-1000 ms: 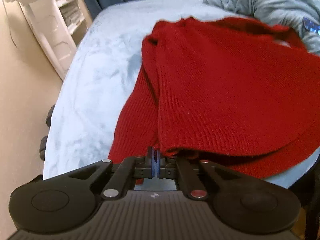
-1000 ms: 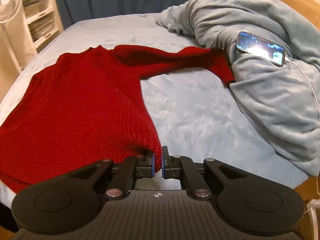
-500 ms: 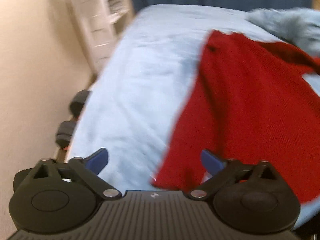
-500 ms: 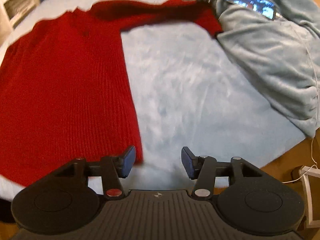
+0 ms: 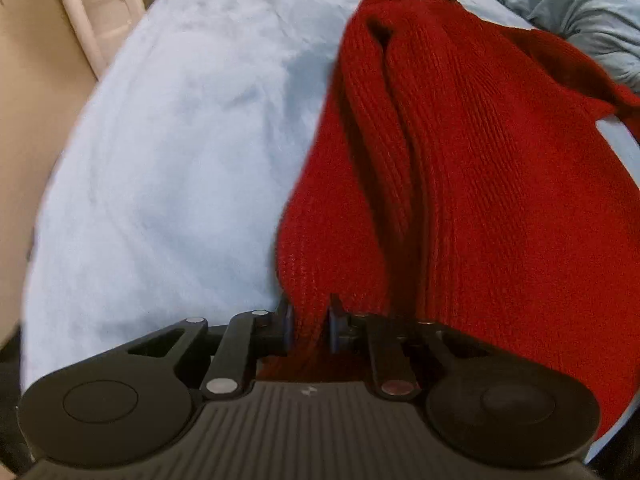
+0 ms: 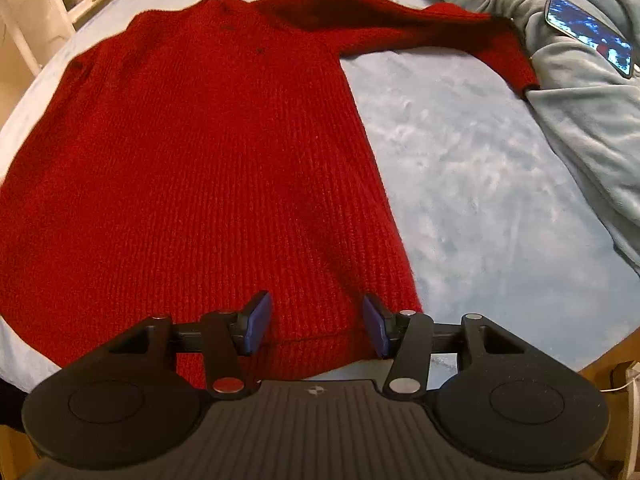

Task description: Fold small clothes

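Note:
A red knit sweater [image 6: 208, 152] lies flat on a pale blue bed cover [image 6: 480, 184], one sleeve [image 6: 420, 28] stretched toward the back right. My right gripper [image 6: 316, 326] is open, its blue pads either side of the sweater's bottom hem near the right corner. In the left wrist view the sweater [image 5: 460, 184] bunches into long folds, and my left gripper [image 5: 310, 326] is shut on a fold of its left edge near the hem.
A rumpled grey-blue blanket [image 6: 560, 72] lies at the right with a lit phone [image 6: 588, 32] on it. A white fan and shelf [image 6: 36, 20] stand at the bed's left. The bed's wooden edge [image 6: 612, 352] shows at the front right.
Both grippers let go of the hem and opened. The left then closed again on the sweater's left edge; the right moved left over the hem and stays open.

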